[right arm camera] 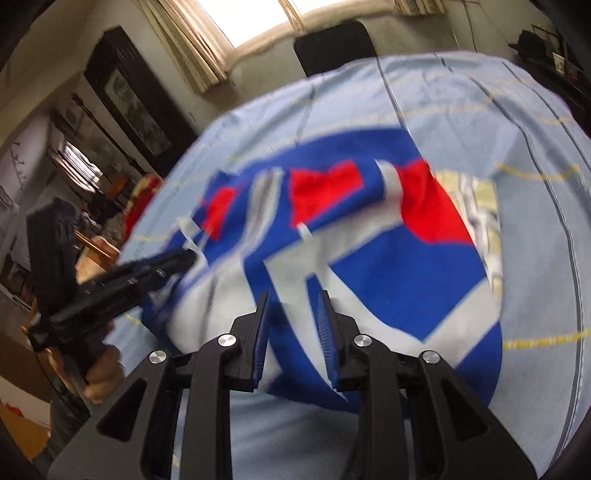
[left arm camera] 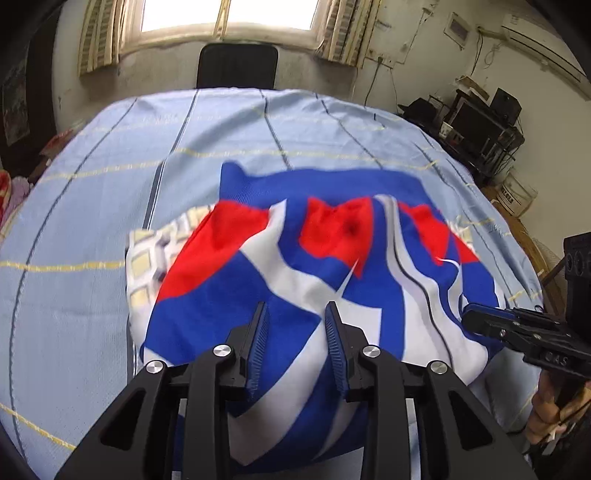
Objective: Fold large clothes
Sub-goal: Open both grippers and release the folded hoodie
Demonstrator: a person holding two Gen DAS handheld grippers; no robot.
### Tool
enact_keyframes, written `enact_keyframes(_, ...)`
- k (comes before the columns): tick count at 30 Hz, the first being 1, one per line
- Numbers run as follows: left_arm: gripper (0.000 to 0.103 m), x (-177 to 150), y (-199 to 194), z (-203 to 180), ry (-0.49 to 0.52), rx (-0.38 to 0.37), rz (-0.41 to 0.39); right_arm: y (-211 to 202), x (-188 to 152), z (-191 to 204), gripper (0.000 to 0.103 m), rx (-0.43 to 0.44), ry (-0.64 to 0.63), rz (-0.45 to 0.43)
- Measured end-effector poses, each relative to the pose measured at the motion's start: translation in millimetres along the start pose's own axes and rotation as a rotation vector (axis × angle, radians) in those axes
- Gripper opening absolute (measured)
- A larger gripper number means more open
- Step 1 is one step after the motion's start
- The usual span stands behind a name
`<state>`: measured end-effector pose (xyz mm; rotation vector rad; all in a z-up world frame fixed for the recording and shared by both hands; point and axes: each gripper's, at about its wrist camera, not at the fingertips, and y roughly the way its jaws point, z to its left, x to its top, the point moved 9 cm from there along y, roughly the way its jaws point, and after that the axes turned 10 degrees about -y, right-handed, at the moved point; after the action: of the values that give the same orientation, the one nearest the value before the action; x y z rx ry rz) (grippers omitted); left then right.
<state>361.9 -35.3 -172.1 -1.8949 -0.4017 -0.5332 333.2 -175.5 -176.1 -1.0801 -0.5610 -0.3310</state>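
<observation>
Here, a blue, red and white garment [left arm camera: 280,280] lies spread on a light blue striped sheet [left arm camera: 92,206] that covers the table. A patterned cream lining [left arm camera: 147,258] shows at the garment's left edge in the left wrist view.

Left tool [left arm camera: 296,308]: it is held low over the near part of the garment and points forward toward the window [left arm camera: 229,14]. Its two blue-padded fingers [left arm camera: 260,332] stand apart with white and blue cloth showing in the gap; the tool is released and grips nothing.

Right tool [right arm camera: 293,297]: it is held over the near edge of the garment, tilted slightly so that the scene leans to the left. Its fingers [right arm camera: 325,325] also stand apart, released, with cloth visible between them but not pinched.

In the left wrist view the right tool [left arm camera: 480,321] enters from the right edge, its tip at the garment's right border, with a hand [left arm camera: 554,413] below it. In the right wrist view the left tool [right arm camera: 177,258] enters from the left with its tip at the garment's edge, held by a hand [right arm camera: 99,376]. That view is blurred.

A dark chair back [left arm camera: 237,65] stands beyond the far edge of the table.
</observation>
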Motion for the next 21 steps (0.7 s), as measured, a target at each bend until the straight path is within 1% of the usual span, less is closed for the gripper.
enact_keyframes(1,0.032,-1,0,4,0.009,-0.001,-0.002,3,-8,-10,0.021,-0.033,0.006,0.023)
enact_keyframes(3,0.034,-1,0,11,0.02,0.014,-0.012,2,-16,-24,0.005,-0.038,0.029,0.036)
enact_keyframes(4,0.037,-1,0,15,0.017,0.018,-0.011,0,-18,-32,0.001,-0.028,0.051,0.038)
enact_keyframes(5,0.039,0,0,18,0.013,0.014,-0.008,-3,-21,-40,0.0,-0.02,0.079,0.039)
enact_keyframes(6,0.039,0,0,22,0.004,0.005,-0.006,-7,-25,-50,0.0,0.009,0.12,0.033)
enact_keyframes(8,0.039,2,-2,26,-0.015,0.002,-0.004,-15,-29,-74,0.0,-0.056,0.171,0.02)
enact_keyframes(9,0.039,3,-3,29,-0.025,0.006,-0.005,-19,-31,-82,0.0,-0.026,0.206,0.009)
enact_keyframes(11,0.038,5,-7,33,-0.064,0.005,0.001,-25,-36,-88,0.0,0.014,0.267,0.005)
enact_keyframes(12,0.038,6,-10,35,-0.081,0.019,-0.003,-28,-36,-90,0.0,0.012,0.274,0.001)
enact_keyframes(13,0.036,8,-15,35,-0.089,0.035,-0.011,-33,-36,-92,0.0,-0.011,0.275,-0.012)
enact_keyframes(14,0.034,9,-20,33,-0.09,0.039,-0.02,-39,-35,-93,0.001,-0.04,0.276,-0.026)
enact_keyframes(15,0.034,10,-25,27,-0.083,0.024,-0.027,-45,-34,-93,0.003,-0.06,0.276,-0.043)
enact_keyframes(16,0.034,11,-32,17,-0.065,0.003,-0.037,-55,-30,-91,0.009,-0.071,0.28,-0.068)
enact_keyframes(17,0.034,12,-37,6,-0.041,-0.004,-0.05,-63,-29,-90,0.021,-0.07,0.284,-0.089)
enact_keyframes(18,0.034,14,-41,-4,-0.017,-0.006,-0.063,-70,-29,-88,0.028,-0.062,0.287,-0.106)
enact_keyframes(19,0.035,16,-44,-15,0.005,-0.011,-0.073,-76,-29,-81,0.029,-0.045,0.289,-0.123)
enact_keyframes(21,0.036,20,-44,-35,0.03,-0.026,-0.075,-80,-30,-69,0.031,-0.013,0.293,-0.13)
